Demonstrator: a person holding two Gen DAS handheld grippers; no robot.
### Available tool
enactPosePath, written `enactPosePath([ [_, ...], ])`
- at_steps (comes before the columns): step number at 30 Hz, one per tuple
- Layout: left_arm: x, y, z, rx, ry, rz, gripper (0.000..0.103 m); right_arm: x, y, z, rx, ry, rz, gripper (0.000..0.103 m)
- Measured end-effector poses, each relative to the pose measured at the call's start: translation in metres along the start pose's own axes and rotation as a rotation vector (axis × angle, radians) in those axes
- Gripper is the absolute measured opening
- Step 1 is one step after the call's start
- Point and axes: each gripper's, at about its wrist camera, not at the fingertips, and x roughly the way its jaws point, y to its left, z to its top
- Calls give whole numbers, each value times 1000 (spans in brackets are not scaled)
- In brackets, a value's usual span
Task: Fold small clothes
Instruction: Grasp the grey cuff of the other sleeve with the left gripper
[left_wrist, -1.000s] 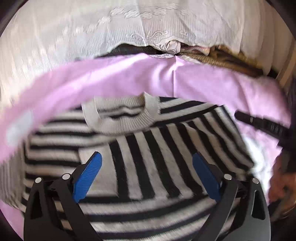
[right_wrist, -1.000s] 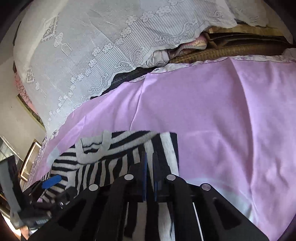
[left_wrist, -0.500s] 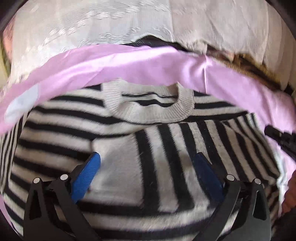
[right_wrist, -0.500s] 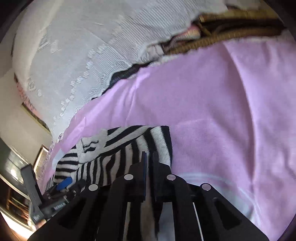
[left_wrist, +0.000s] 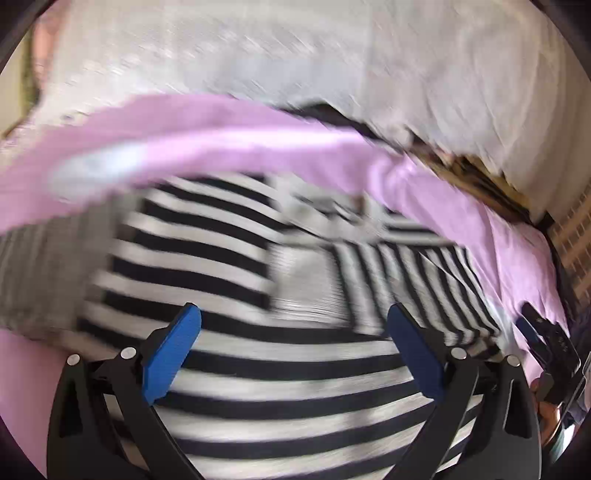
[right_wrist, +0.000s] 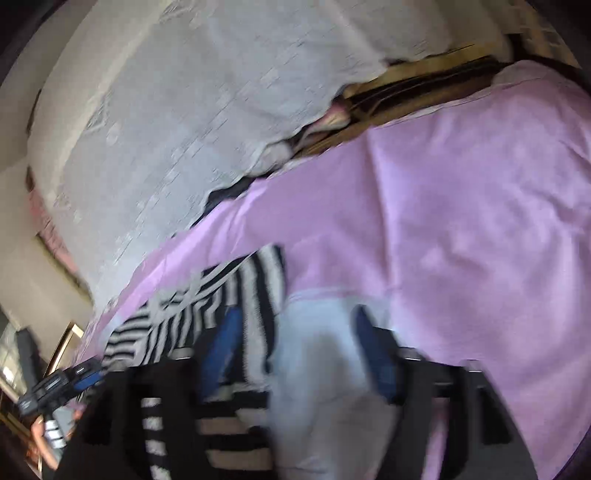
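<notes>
Progress on the fold is judged to be partial. On the striped sweater (left_wrist: 295, 373), which lies flat on the pink sheet (right_wrist: 461, 221) near its front edge, both sleeves are seen laid inward across the chest: one panel of bands (left_wrist: 207, 251) on the left and one with bands running the other way (left_wrist: 413, 280) on the right, the collar (left_wrist: 332, 218) showing between them at the far end. A further fold of the body, hem toward collar, is judged to remain, though blur hides the hem.

The left gripper (left_wrist: 293, 347) is held spread wide above the sweater's lower half, with nothing pinched between its blue pads (left_wrist: 171, 354). The jaws of the right gripper (right_wrist: 295, 354) have just been opening; they are now parted over the sweater's right edge and the sheet, and no cloth is seen caught between them, though the view is blurred.

No basket, box or other container is visible; only a white lace cover (right_wrist: 184, 129) and a woven mat (right_wrist: 424, 81) are seen beyond the sheet.
</notes>
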Motion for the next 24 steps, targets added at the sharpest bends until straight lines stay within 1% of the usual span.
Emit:
enactPosePath([
  [2, -21, 39, -1, -32, -29, 66, 98, 16, -13, -2, 60, 93, -18, 86],
  [3, -28, 60, -4, -58, -34, 102, 98, 19, -15, -1, 69, 105, -26, 86],
  [4, -33, 79, -7, -90, -36, 134, 98, 18, -13, 0, 59, 95, -24, 87],
  [6, -48, 131, -19, -191, -43, 190, 99, 21, -9, -1, 31, 104, -31, 92],
  [8, -59, 173, -31, -303, -51, 205, 99, 24, -5, -2, 11, 118, -38, 95],
  [9, -64, 194, -38, -365, -54, 204, 99, 24, -4, -3, 8, 120, -37, 96],
  [11, -69, 235, -48, -511, -58, 172, 99, 26, -5, -3, 9, 124, -34, 97],
  [12, -68, 256, -51, -605, -66, 113, 99, 26, -5, -4, 8, 124, -33, 97],
  [13, -67, 265, -51, -656, -81, 68, 99, 25, -5, -5, 7, 124, -32, 98],
  [14, -67, 276, -50, -708, -117, 31, 99, 24, -3, -5, 7, 124, -32, 98],
  [15, -68, 283, -47, -734, -145, 13, 99, 24, -3, -5, 7, 124, -31, 98],
  [17, -65, 290, -43, -748, -166, 3, 99, 24, -3, -5, 9, 124, -29, 98],
  [20, -57, 291, -37, -750, -195, 38, 98, 25, -2, -5, 8, 126, -30, 99],
  [21, -58, 289, -35, -737, -207, 50, 95, 25, -2, -6, 7, 126, -30, 99],
  [22, -56, 287, -33, -712, -218, 57, 69, 25, -2, -6, 5, 128, -32, 99],
  [23, -50, 287, -31, -700, -203, 41, 35, 25, -2, -5, 4, 129, -33, 99],
  [24, -44, 290, -29, -706, -183, 20, 24, 25, -2, -5, 3, 130, -36, 99],
])
